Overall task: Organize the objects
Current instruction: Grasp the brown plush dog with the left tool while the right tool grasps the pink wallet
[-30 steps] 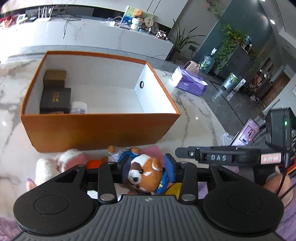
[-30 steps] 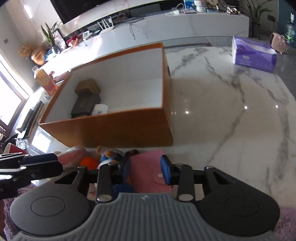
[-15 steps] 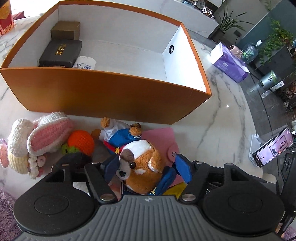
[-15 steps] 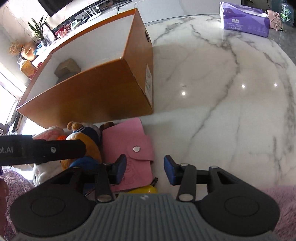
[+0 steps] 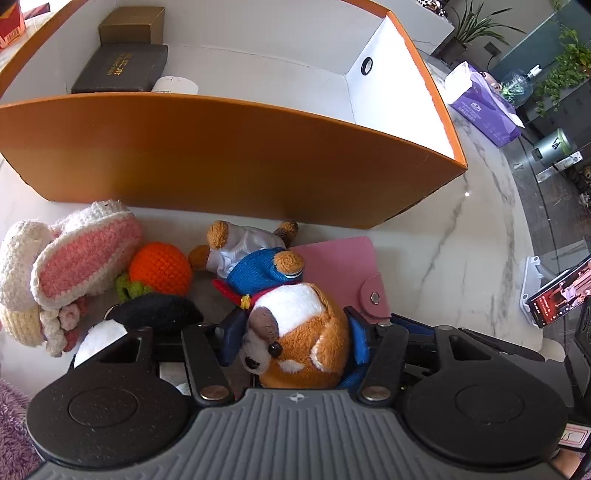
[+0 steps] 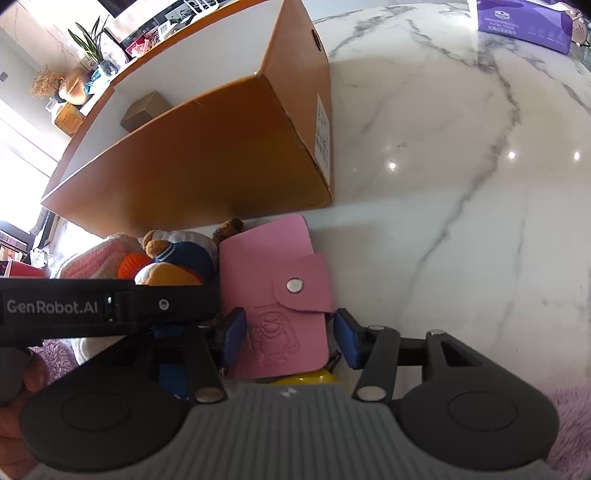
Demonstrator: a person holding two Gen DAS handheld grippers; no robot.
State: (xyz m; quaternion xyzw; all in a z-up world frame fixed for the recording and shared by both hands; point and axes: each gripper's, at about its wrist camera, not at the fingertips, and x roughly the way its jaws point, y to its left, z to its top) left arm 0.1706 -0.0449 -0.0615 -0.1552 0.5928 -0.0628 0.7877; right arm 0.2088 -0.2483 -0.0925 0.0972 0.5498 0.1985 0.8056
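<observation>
A brown and white plush dog (image 5: pixel 306 332) lies on a toy pile in front of an orange box (image 5: pixel 221 158). My left gripper (image 5: pixel 295 332) points steeply down with the dog's head between its blue pads. Its jaws are closing and the pads sit right at the fur. A pink snap wallet (image 6: pixel 280 291) lies flat on the marble beside the box (image 6: pixel 207 147). My right gripper (image 6: pixel 290 332) straddles the wallet's near end. Its jaws are opening, and a gap shows at the right pad. The left gripper's black body (image 6: pixel 110 306) crosses the right wrist view.
Around the dog lie a teddy in a blue cap (image 5: pixel 258 269), an orange crochet fruit (image 5: pixel 160 267), a pink and white crochet toy (image 5: pixel 74 258) and a black plush (image 5: pixel 155 314). The box holds a black case (image 5: pixel 122 70), a brown carton (image 5: pixel 129 26) and a white jar (image 5: pixel 175 85). A purple tissue pack (image 6: pixel 524 22) lies far right.
Both grippers have sunk toward the pile and tipped downward. The left jaws widened around the dog, then narrowed again. The right jaws have spread around the wallet.
</observation>
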